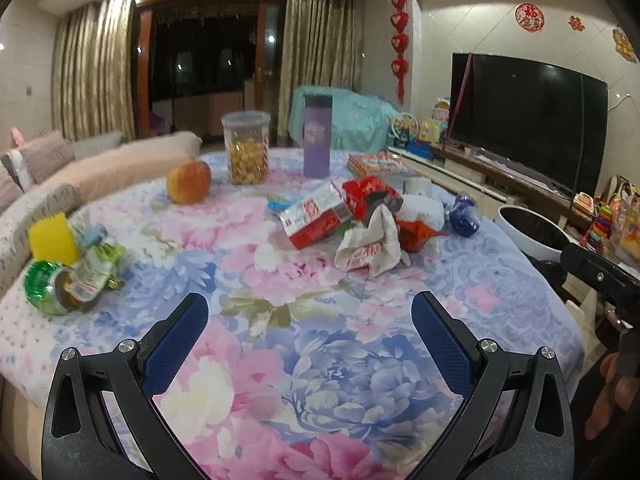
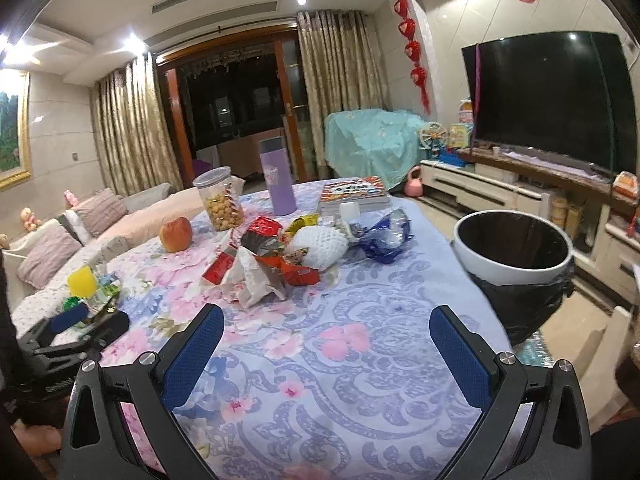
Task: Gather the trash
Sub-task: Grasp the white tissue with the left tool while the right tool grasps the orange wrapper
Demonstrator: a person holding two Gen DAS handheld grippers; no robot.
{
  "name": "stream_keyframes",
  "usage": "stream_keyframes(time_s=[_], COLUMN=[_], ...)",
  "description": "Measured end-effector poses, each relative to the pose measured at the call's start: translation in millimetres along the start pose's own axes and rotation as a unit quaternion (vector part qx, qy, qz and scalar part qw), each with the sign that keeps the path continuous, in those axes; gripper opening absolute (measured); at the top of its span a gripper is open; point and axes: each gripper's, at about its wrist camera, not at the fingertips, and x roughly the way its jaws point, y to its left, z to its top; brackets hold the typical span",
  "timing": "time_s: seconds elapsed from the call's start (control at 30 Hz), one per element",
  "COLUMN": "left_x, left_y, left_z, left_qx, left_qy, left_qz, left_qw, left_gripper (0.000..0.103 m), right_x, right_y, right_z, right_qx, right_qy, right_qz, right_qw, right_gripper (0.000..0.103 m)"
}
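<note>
Both grippers, left and right, hang wide and empty over the cloth.
Trash is heaped mid-table, bin at the right edge; I'd pinch the crumpled paper first.

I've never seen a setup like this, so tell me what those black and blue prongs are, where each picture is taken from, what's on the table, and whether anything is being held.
There is no robot here. A person holds a pair of tongs in each hand, and a wide-angle camera on each looks forward along its two blue-padded fingers. One picture comes from the left tongs, the other from the right tongs.

Both hover over a table under a floral tablecloth. On it lie a pile of crumpled wrappers, an apple, a clear jar of snacks, a purple bottle, some books, and a yellow sponge beside more wrappers. A white trash bin with a black liner stands at the table's right edge.

Both tongs are open and hold nothing.
</note>
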Motion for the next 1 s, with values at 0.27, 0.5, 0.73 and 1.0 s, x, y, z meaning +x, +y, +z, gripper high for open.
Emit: stream_keyframes(time_s=[0.27,0.5,0.73,1.0], left_x=[38,83,120,157], left_y=[11,11,10,-5], left_z=[11,24,37,46], left_qx=[0.003,0.016,0.023,0.047], left_qy=[0.039,0.079,0.112,0.153], left_qz=[-0.027,-0.059,-0.084,-0.12], left_qw=[0.9989,0.995,0.9899,0.9797], left_gripper=[0.098,0.083,0.077,0.066], right_x=[32,69,113,145], right_y=[-3,6,1,0], right_z=[8,13,21,31], right_qx=[0.006,-0.01,-0.013,-0.019], right_qy=[0.028,0.061,0.11,0.139], right_qz=[0.017,0.039,0.058,0.085], right_qw=[0.999,0.997,0.992,0.986], right_gripper=[0.103,0.093,0.075,0.069])
